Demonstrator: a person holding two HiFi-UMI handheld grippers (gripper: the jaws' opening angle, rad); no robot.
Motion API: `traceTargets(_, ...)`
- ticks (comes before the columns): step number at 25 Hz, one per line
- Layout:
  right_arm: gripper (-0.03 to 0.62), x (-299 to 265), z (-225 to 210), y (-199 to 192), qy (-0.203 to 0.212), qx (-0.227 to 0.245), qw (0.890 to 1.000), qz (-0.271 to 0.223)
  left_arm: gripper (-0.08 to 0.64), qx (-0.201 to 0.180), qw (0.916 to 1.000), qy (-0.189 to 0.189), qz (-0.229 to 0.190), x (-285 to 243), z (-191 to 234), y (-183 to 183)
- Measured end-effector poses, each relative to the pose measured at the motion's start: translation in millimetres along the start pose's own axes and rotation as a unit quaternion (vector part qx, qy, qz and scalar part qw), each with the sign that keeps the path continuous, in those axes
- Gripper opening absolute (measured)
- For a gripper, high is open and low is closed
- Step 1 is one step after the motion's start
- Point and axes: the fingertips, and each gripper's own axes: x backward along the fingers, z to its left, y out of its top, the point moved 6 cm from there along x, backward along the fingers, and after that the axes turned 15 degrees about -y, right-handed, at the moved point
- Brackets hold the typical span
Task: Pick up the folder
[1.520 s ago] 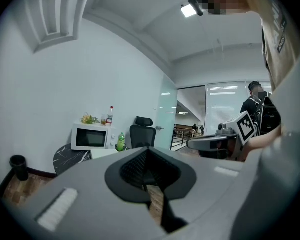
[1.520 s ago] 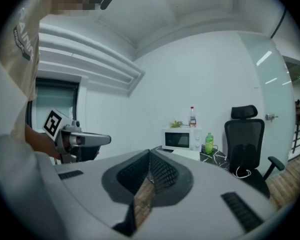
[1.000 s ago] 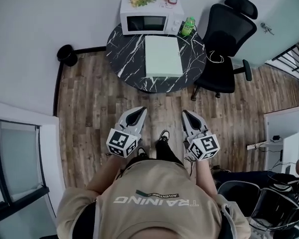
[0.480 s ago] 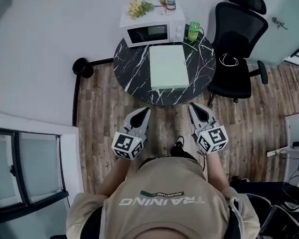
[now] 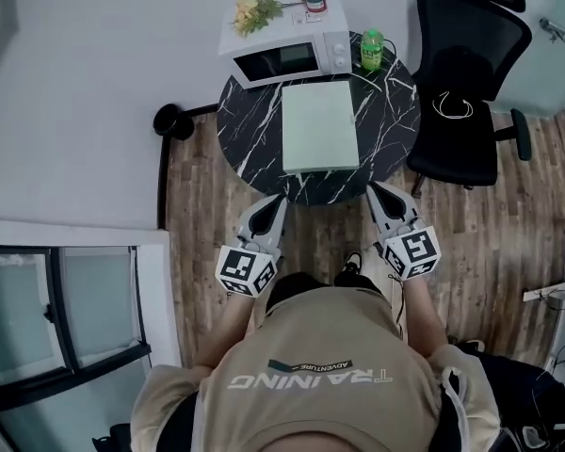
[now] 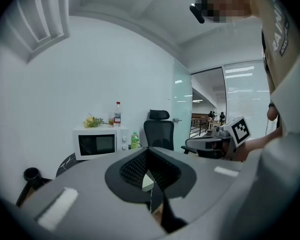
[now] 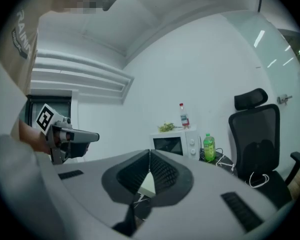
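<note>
I had both tools held out at the near edge of the round black marble table. The left gripper had its jaws pressed together with nothing between them, and the right gripper was likewise closed and empty. The pale green folder lay flat on the table, farther out than both tips and touched by neither. A white microwave sat at the table's far edge, with a green bottle just to its right. A black office chair stood to the right of the table.
</note>
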Motion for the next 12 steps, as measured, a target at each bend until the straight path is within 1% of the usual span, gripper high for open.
traceTargets(2,0.011,-10,-5,-3,0.005,-0.004,1.000,0.005,0.008,-0.008,0.9999,0.005,0.007,-6,1,0)
traceTargets(4,0.011,-17,-8,-5,0.007,-0.008,1.000,0.007,0.008,-0.025,0.9996,0.005,0.013,-15,2,2)
traceTargets(7,0.011,-30,-12,-7,0.007,-0.004,1.000,0.009,0.008,-0.033,0.9994,-0.006,0.013,-29,10,4)
traceTargets(10,0.011,-40,-15,-7,-0.001,-0.004,1.000,0.012,0.008,-0.036,0.9992,-0.018,0.007,-40,20,6)
traceTargets(12,0.011,-47,-15,-4,-0.013,0.005,1.000,0.009,0.008,-0.043,0.9988,-0.024,0.004,-43,32,8)
